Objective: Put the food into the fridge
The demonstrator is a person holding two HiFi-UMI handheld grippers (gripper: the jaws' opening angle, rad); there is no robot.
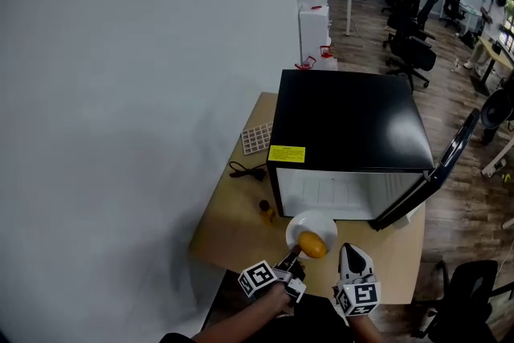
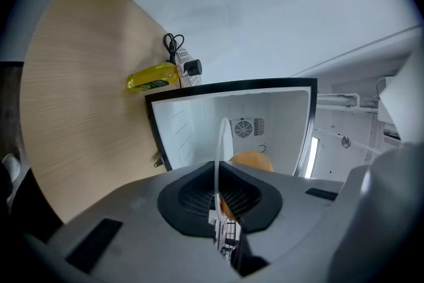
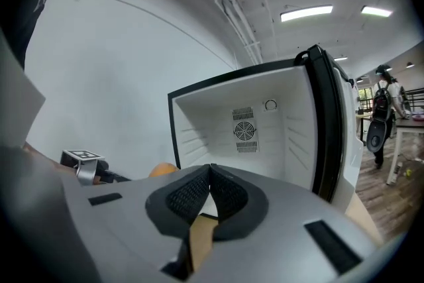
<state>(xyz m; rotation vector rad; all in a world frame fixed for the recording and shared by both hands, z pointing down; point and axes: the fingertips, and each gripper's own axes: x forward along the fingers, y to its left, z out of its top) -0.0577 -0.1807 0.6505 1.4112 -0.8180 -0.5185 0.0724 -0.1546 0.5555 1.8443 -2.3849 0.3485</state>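
Left tool (image 1: 294,253) and right tool (image 1: 346,248) side by side, jaws together

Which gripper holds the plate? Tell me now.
The left gripper: its jaws pinch the rim of the white plate; the right gripper is shut on nothing.

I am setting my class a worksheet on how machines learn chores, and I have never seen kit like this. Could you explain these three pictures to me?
There is no robot here: a person holds a two-jaw gripper in each hand. One picture comes from a camera on the person's head, looking down. The other two come from cameras riding on the grippers. On the wooden table stands a small black fridge with its door open. A yellow bottle and a black cable lie to the left of it. The left gripper pinches the rim of a white plate carrying an orange-yellow food. The right gripper is shut and empty.
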